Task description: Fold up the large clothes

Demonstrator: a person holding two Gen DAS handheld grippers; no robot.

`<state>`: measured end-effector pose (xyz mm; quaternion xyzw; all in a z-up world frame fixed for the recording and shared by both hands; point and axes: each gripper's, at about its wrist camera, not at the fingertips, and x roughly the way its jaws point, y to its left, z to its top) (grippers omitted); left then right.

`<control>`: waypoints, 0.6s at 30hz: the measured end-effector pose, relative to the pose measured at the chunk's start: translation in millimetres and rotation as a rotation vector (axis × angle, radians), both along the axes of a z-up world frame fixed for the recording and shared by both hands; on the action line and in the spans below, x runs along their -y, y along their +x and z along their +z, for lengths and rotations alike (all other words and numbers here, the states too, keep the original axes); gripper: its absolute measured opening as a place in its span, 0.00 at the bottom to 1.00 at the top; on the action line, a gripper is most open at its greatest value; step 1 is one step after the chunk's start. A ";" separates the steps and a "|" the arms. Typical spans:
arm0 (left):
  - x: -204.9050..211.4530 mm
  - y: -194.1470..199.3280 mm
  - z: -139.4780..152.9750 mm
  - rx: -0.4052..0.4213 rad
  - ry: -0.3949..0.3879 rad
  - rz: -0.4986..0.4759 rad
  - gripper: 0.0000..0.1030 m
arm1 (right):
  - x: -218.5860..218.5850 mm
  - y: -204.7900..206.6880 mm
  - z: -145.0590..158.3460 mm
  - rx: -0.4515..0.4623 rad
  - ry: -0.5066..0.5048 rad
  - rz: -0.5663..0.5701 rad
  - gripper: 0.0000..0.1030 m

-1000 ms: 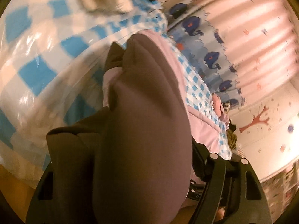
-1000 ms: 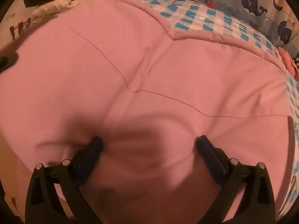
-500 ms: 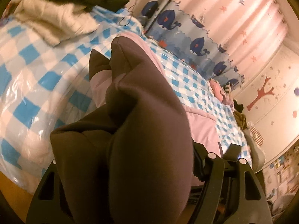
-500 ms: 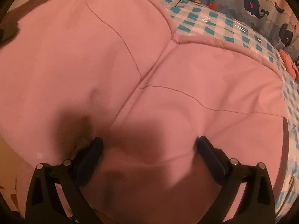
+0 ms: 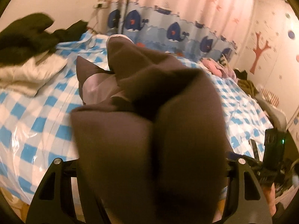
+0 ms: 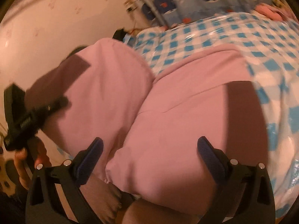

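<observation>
A large pink garment (image 6: pixel 183 115) with dark brown trim lies over the blue-checked bed (image 6: pixel 224 33). In the left wrist view its brown part (image 5: pixel 149 140) bunches up between the fingers and hides the fingertips; my left gripper (image 5: pixel 149 168) is shut on it and holds it raised. My right gripper (image 6: pixel 149 149) is open, its blue pads (image 6: pixel 93 153) spread over the pink cloth, touching nothing I can see. The left gripper's body (image 6: pixel 22 119) shows at the left of the right wrist view, beside a brown band (image 6: pixel 61 74).
White and black clothes (image 5: pixel 31 56) are piled at the bed's far left. A whale-print curtain (image 5: pixel 177 31) hangs behind the bed. More clothes (image 5: pixel 220 65) lie at the far right. A wall (image 6: pixel 56 18) is left of the bed.
My left gripper has lifted and tilted up with the brown cloth; more of the room shows. My right gripper has pulled back from the pink garment, which now shows its folded edge and the bed.
</observation>
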<state>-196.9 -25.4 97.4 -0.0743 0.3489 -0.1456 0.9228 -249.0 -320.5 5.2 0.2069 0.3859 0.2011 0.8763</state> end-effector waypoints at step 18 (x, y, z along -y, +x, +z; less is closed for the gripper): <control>149.5 -19.2 5.5 0.054 0.145 -0.209 0.63 | 110.4 -13.1 -34.3 -0.037 0.371 -0.141 0.94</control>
